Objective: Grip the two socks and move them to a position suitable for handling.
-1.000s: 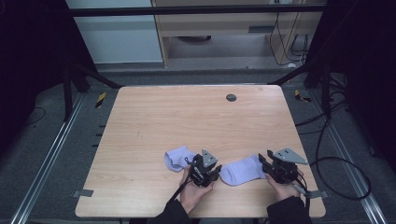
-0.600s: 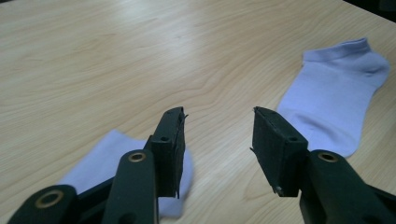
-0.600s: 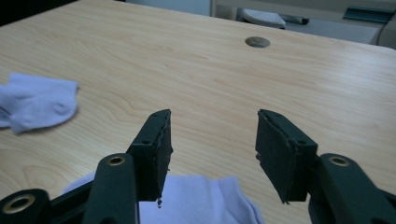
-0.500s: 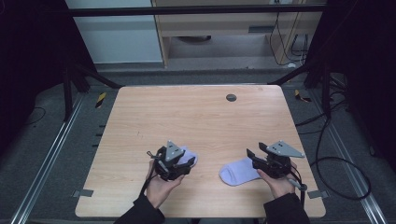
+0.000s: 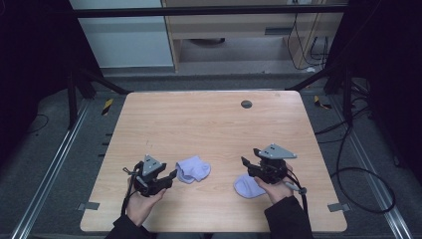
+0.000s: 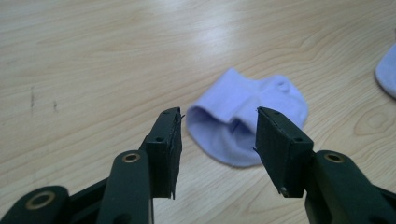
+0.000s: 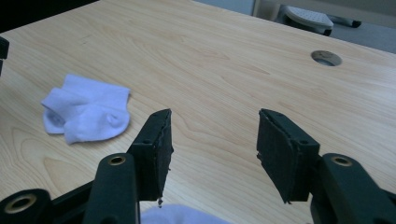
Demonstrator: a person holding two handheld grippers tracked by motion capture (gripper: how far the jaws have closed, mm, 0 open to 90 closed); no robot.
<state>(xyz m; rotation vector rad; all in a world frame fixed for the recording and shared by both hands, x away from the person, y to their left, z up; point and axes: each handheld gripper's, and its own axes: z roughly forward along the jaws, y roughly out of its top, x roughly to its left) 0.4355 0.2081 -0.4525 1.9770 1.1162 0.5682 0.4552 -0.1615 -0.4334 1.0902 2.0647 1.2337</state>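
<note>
Both grippers stand with their jaws spread and nothing between them, and both have just been opening: the left gripper (image 5: 171, 175) sits at about 7 o'clock on the table (image 5: 209, 124), the right gripper (image 5: 247, 166) at about 5 o'clock. A second ago I had them close together near 6 o'clock, each at its sock, with the two socks lying almost side by side. Now my left hand (image 5: 142, 201) has swung out toward 7 o'clock and my right hand (image 5: 273, 189) has eased back a little, and the socks lie apart. The left sock (image 5: 193, 169), pale lilac and crumpled with its cuff mouth gaping toward me in the left gripper view (image 6: 247, 119), rests on the wood just beyond the left jaws, not touched. The right sock (image 5: 247, 186) lies flat just under and short of the right jaws; in the right gripper view its edge (image 7: 184, 215) peeks in at the bottom. I judge this as a release: both socks are set down separately, and my next grip would need a fresh approach, since neither pad bears on cloth.
</note>
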